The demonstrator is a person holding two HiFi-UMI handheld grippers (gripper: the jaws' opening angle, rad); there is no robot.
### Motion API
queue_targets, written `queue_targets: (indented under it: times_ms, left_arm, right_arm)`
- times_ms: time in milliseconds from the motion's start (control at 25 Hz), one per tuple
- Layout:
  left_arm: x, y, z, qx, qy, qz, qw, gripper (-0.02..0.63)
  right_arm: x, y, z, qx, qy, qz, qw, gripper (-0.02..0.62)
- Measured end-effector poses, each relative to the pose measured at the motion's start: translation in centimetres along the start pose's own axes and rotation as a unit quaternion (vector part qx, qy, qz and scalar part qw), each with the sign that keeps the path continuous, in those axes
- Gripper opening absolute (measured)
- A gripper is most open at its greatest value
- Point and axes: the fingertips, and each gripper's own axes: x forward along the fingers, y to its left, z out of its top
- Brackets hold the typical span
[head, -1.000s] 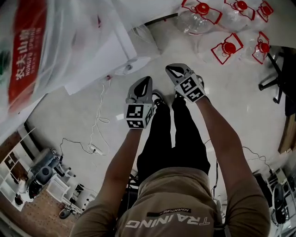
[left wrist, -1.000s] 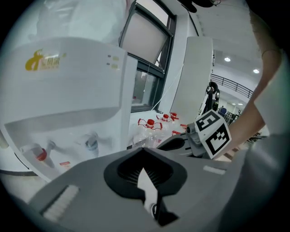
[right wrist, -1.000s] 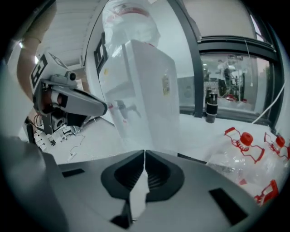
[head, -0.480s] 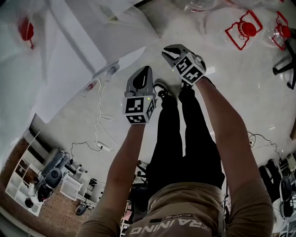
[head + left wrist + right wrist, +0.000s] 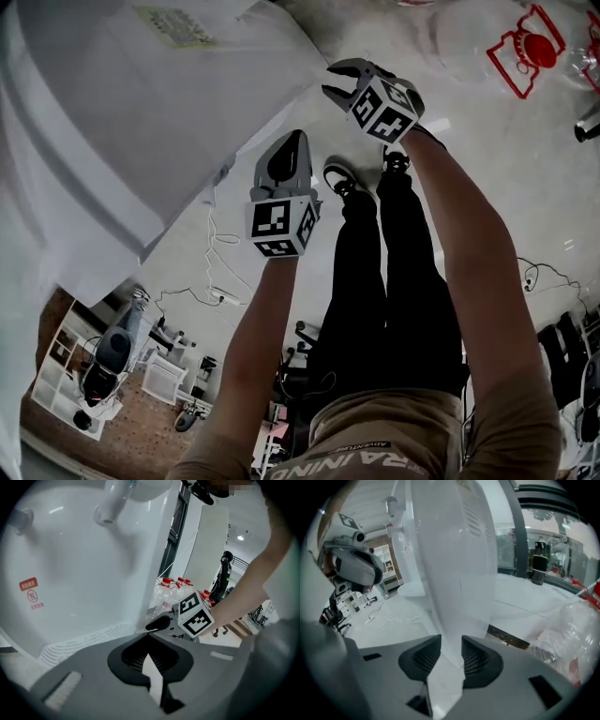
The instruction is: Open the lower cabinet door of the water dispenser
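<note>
Forearms (image 5: 450, 244): bare, stretched forward over the person's dark-trousered legs.
Left gripper (image 5: 148, 638): jaws together, nothing between them, pointing at the dispenser's white front.
Right gripper (image 5: 450, 641): jaws apart, having just been opening. They clamp nothing, and the dispenser's corner edge lines up with the gap.
Water dispenser (image 5: 141, 122): white, standing on the floor (image 5: 487, 122) just ahead of both grippers. Its lower door cannot be told apart.
Cable (image 5: 217, 246): white, loose on the floor beside the dispenser.
Bottles (image 5: 530, 47): clear with red caps, well beyond the right gripper.
</note>
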Motion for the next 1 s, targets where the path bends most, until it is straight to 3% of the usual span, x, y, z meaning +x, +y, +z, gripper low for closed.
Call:
queue_targets:
  times_ms: [160,600,840,1000]
  left_arm:
    - [0.1,1.1,-0.7,0.005,0.005,0.0,1.0,0.002]
    - [1.2,1.2,-3.1,-0.016,0.022,-0.013,0.9995,0.002]
    - [1.0,1.7,-3.8,-0.017,0.026,-0.016,0.9994,0.002]
    - [1.2,2.3,-4.5,-0.016,0.029,-0.015,0.9993,0.002]
  right_arm:
    - [2.0,0.4,0.0,-0.038,0.012,0.021,0.999,0.129]
    - [4.5,0.2,-1.1,-0.037,0.018,0.026,0.999,0.132]
    - [5.4,0.7,-0.9,-0.066,0.022,0.036,0.997,0.133]
    - [5.4,0.8,-0.8,-0.047,0.021,0.033,0.998,0.133]
